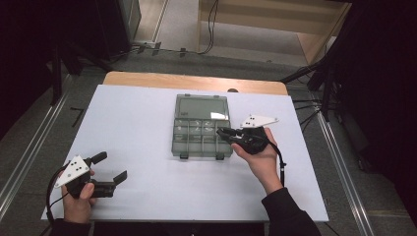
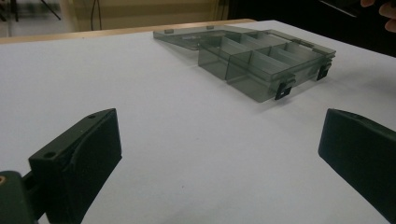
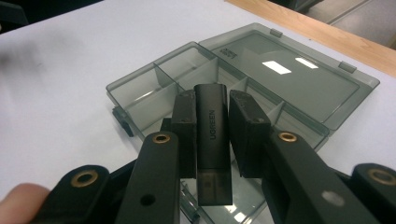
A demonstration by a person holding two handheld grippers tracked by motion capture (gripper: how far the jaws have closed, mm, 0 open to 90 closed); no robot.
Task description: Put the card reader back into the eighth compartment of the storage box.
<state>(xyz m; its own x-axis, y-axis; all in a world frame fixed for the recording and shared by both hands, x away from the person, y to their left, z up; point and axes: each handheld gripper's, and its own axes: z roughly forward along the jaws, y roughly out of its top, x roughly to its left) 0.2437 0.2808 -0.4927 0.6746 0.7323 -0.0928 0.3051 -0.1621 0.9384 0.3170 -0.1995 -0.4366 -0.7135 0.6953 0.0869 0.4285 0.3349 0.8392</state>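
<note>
Right gripper (image 3: 212,114): jaws clamped on a small black adapter stick (image 3: 212,135), the UGREEN-marked body pinched across its narrow width, one pad on each long side. The clear-capped plug end points back toward the camera, the plain black end forward. The stick sits square between the pads, no visible tilt.

It hangs over the near row of the compartment box (image 3: 140,91), a smoky translucent organiser with its lid (image 3: 299,79) laid flat open behind. In the high view the right gripper (image 1: 227,132) is at the box's right edge (image 1: 223,147), over the right-hand cells. Every cell that can be seen looks empty.

Handling, as a judgement: the stick is light and rigid, with a smooth plastic shell, so it could pivot or slide if the pinch loosens. A mid-body hold like the current one is the right spot; the clear cap should be avoided, since it may pull off. The box is thin-walled plastic and light, likely to skate on the white table (image 1: 137,128) if bumped. The latches (image 2: 285,90) at the front are the fragile bit.

Left gripper (image 1: 109,167): jaws wide apart, nothing between them, parked low at the table's near left corner, well apart from the box. Its own view looks across bare table at the box front.
</note>
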